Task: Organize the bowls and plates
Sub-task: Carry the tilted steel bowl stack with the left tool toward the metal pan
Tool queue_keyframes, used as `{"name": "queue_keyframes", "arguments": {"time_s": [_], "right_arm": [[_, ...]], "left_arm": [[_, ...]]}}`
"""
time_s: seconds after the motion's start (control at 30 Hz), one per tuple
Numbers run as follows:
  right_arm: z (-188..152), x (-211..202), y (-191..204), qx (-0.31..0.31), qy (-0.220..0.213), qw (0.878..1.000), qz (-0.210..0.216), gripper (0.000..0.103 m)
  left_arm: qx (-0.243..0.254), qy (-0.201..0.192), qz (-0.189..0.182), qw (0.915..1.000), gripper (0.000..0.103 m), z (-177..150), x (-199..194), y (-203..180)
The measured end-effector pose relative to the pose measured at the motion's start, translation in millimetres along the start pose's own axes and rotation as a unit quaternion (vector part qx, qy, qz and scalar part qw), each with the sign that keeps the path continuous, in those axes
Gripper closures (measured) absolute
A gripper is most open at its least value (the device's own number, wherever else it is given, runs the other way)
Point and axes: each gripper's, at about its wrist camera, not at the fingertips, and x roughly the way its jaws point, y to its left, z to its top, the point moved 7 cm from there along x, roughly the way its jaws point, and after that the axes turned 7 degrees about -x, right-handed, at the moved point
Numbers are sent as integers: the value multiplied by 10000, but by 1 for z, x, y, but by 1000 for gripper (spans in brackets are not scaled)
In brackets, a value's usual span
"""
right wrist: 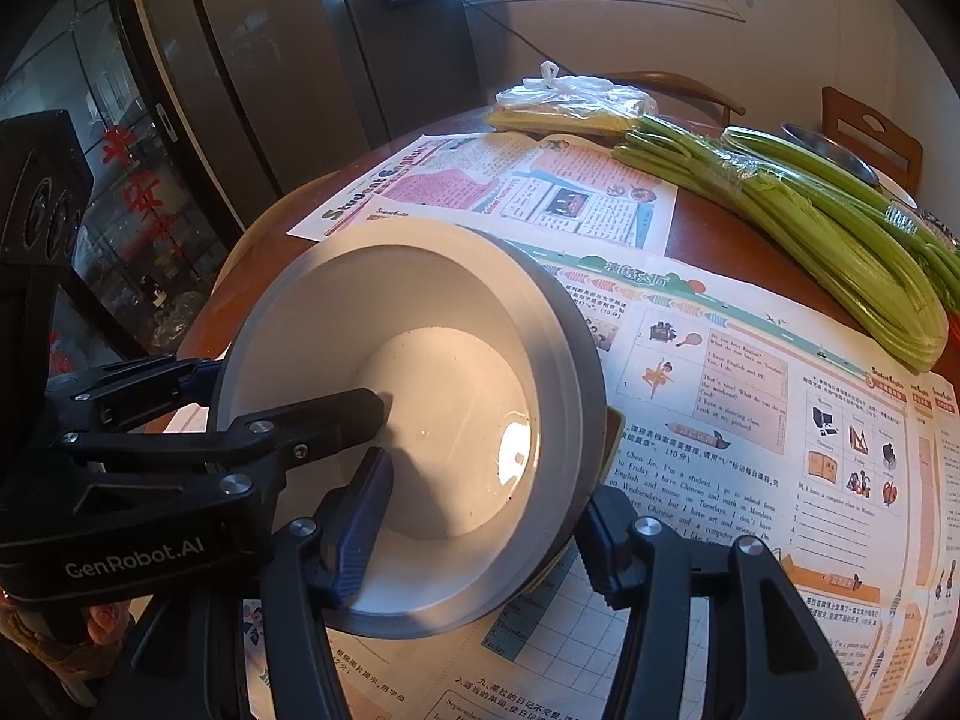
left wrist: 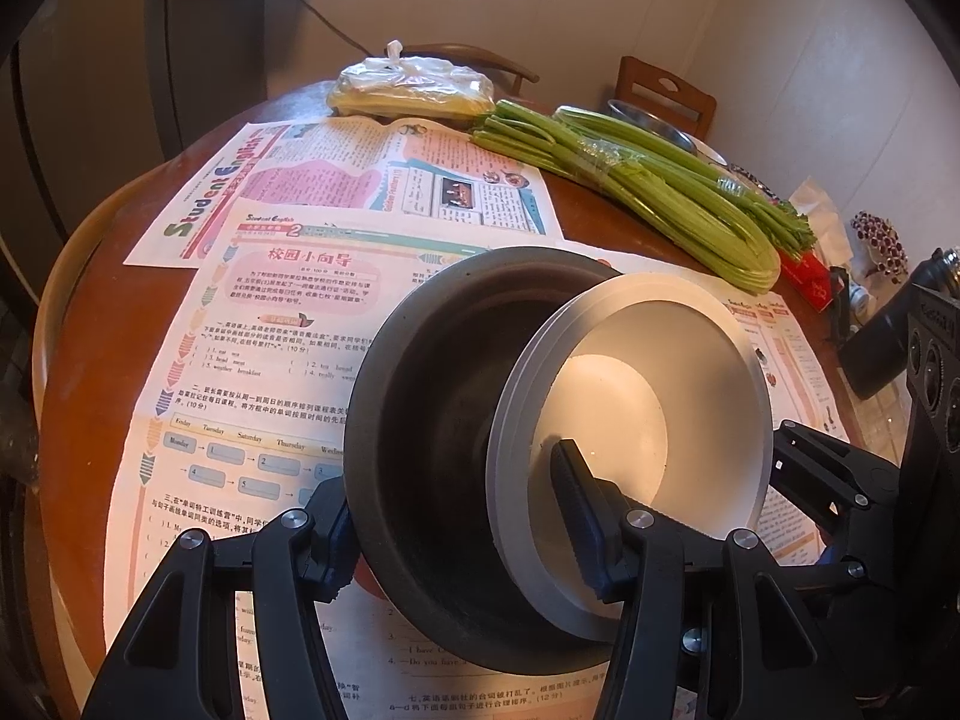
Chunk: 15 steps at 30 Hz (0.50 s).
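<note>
2 bowls above table (left wrist: 90, 372) | white bowl (left wrist: 606, 414) tilted, partly inside dark bowl (left wrist: 432, 432) | left gripper (left wrist: 462, 540) clamps both rims; right gripper (right wrist: 480, 534) clamps white bowl's rim | step: nesting, likely | next: seat it, then release.

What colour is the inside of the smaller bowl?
White, with a grey outer band on the smaller bowl; it shows best in the right wrist view.
</note>
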Motion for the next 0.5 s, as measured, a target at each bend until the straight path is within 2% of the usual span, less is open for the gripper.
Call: {"name": "queue_keyframes", "arguments": {"time_s": [0.5], "right_arm": [[-1,-4,3,-222,-20,9993,-300,46]], "left_arm": [[46,6,32,10000,43,-3,1,-2]]}}
